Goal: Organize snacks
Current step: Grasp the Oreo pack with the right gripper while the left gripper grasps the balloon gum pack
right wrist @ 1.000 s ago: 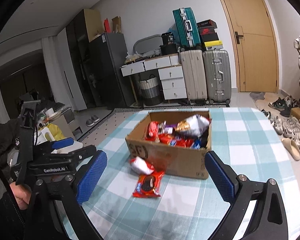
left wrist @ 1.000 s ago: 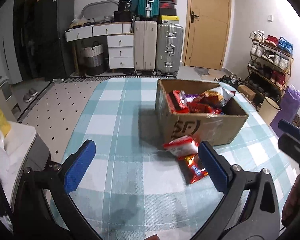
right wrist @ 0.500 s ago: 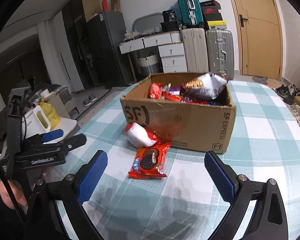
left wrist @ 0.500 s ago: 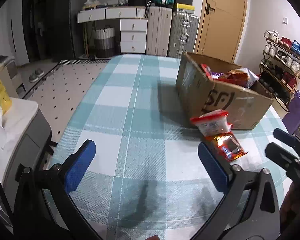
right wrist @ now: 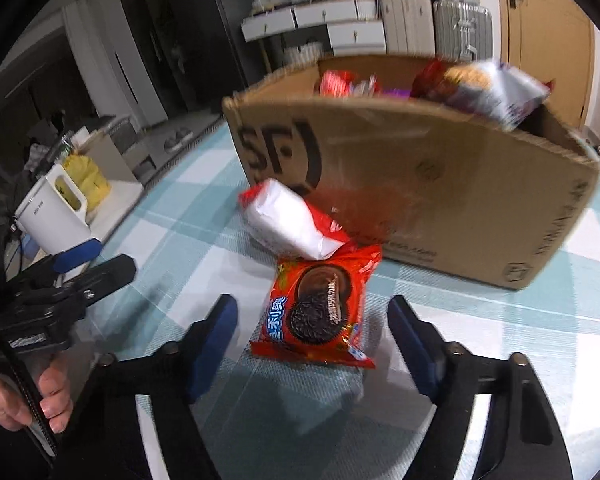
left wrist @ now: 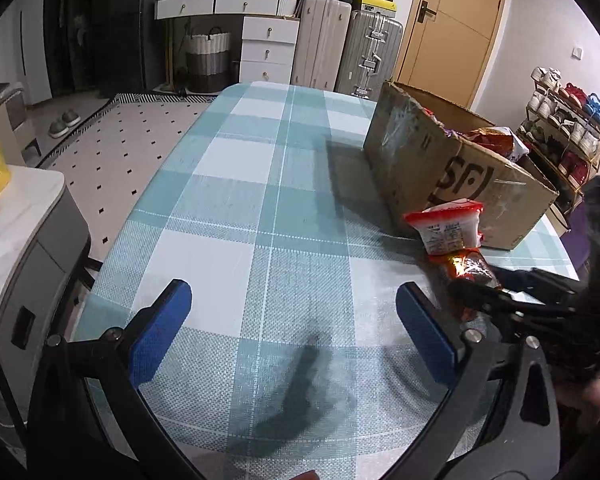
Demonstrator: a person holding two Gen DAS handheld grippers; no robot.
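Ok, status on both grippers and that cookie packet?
Right gripper closing around red cookie packet, pads not touching. Left gripper open, empty. White-and-red packet overlaps its far end.

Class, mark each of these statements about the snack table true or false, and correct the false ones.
1. The red cookie packet lies between the right gripper pads. True; the jaws are closing, with gaps still on both sides.
2. The white-and-red packet is inside the cardboard box. False; it lies on the tablecloth against the box's front.
3. The left gripper holds a snack. False; it is open over bare cloth.
4. The box already holds snacks. True.
5. The tablecloth is plain red. False; it is teal-and-white check.
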